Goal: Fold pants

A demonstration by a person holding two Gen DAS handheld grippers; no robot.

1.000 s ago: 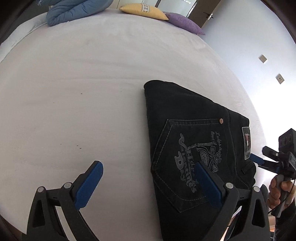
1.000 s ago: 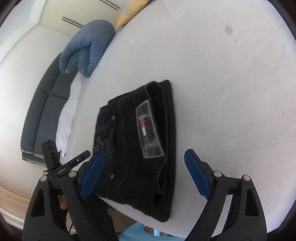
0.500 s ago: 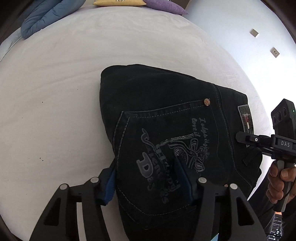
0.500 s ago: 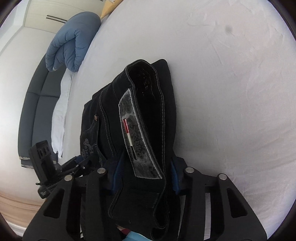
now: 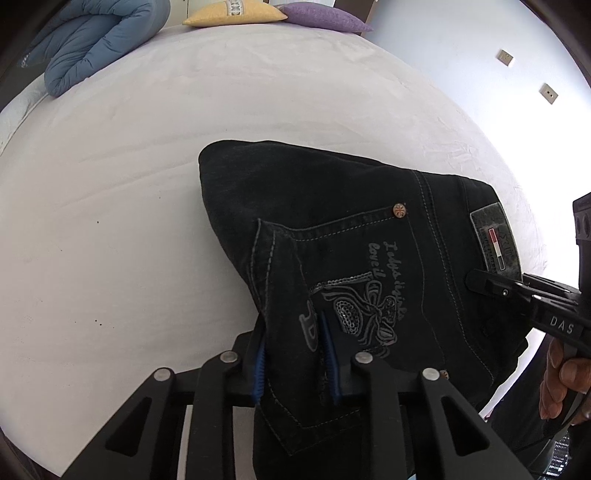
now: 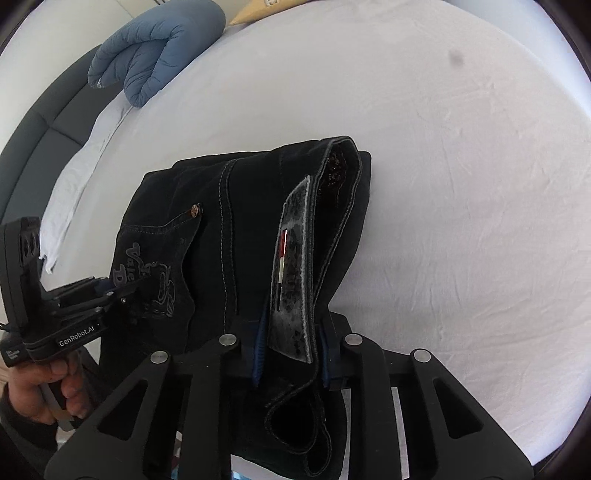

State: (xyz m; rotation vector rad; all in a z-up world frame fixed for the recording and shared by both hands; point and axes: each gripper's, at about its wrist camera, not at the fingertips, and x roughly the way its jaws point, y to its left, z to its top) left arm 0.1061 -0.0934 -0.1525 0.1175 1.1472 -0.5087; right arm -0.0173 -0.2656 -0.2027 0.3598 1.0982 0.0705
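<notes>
My left hand-held gripper point(image 5: 295, 354) is clenched on the folded black pants point(image 5: 343, 236), its blue pads point(image 5: 259, 363) pinching the fabric at the embroidered back pocket point(image 5: 354, 295). My right hand-held gripper point(image 6: 291, 354) grips the same pants at the waistband, around the grey label patch point(image 6: 290, 273). The bundle sits on the white bed point(image 5: 110, 221) near its front edge. At the far side lie a blue duvet point(image 6: 155, 48), a yellow cushion point(image 5: 232, 13) and a purple cushion point(image 5: 325, 18).
</notes>
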